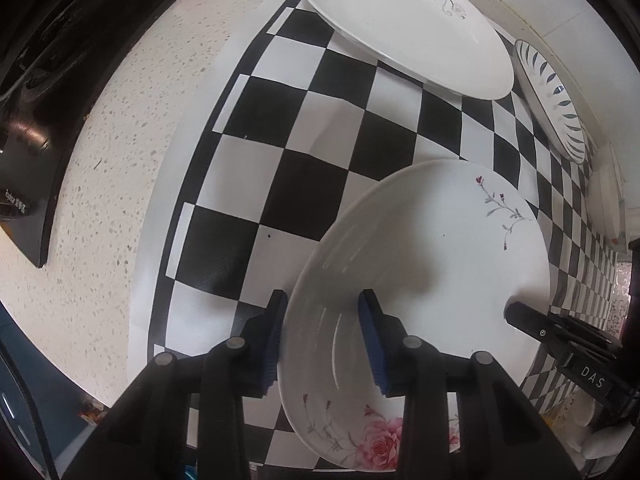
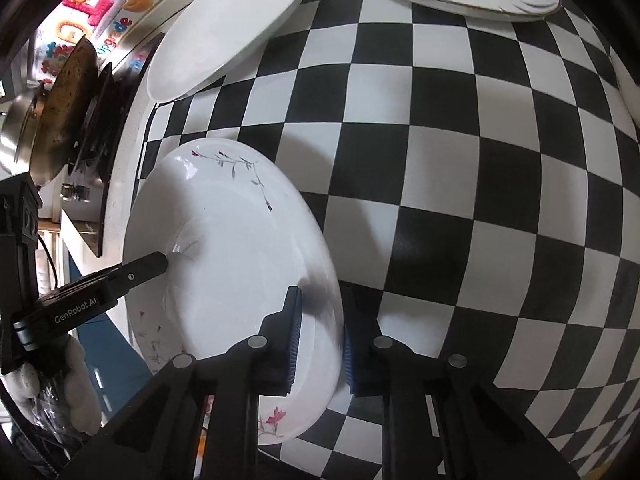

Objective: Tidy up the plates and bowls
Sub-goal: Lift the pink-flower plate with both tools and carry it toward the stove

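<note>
**Two grippers clamp one plate**

The left hand-held gripper (image 1: pixel 322 340) and the right hand-held gripper (image 2: pixel 318 340) each pinch opposite rim edges of the pink-flowered plate (image 1: pixel 420 264), low over the checkered mat (image 1: pixel 280 140) on the counter (image 1: pixel 100 160). Judged next: lift evenly toward the grey-flowered plate (image 1: pixel 404 20) ahead.

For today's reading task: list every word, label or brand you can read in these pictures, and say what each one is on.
"DAS": right claw.
"GenRobot.AI": left claw.
White print on the black stove edge: too blurred to read.
Colourful letters on the wall sticker: not readable.
</note>
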`<state>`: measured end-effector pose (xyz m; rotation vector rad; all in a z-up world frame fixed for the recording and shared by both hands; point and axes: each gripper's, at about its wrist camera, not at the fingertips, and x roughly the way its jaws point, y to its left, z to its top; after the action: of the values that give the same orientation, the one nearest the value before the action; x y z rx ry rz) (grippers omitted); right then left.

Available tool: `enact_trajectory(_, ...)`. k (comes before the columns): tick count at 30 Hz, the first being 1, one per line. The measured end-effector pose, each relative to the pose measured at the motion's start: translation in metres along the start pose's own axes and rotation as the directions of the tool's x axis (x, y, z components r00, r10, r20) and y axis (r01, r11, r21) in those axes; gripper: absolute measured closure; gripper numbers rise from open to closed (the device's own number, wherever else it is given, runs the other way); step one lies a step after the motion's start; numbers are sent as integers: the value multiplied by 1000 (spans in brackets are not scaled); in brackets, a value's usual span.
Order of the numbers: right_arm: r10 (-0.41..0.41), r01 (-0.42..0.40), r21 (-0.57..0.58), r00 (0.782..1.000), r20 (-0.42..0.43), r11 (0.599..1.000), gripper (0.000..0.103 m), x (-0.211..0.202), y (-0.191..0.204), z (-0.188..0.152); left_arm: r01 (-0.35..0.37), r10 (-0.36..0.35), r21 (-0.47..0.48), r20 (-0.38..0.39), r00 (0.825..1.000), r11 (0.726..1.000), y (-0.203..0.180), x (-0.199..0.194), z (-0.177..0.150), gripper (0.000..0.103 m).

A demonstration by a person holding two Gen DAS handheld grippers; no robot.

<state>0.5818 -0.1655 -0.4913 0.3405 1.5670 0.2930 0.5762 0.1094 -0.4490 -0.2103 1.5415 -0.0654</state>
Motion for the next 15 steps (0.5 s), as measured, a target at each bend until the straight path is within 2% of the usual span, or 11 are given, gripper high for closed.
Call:
enact_trajectory(4, 16, -15, 26, 1000, -19, 1000, 84, -9, -10, -1, -17, 17, 26, 12, 1000, 1000, -5, -7, -7, 72)
enact_trajectory(7, 26, -26, 52, 1000, -11, 998, 87, -14, -20, -6, -1, 1, 42, 14, 1000, 999, -15, -13, -8, 72)
enact_trajectory(15, 21, -27, 118, 999, 49, 993, 87, -56, -66, -19, 19, -22, 146, 19, 1000, 989, -69, -28, -2, 73)
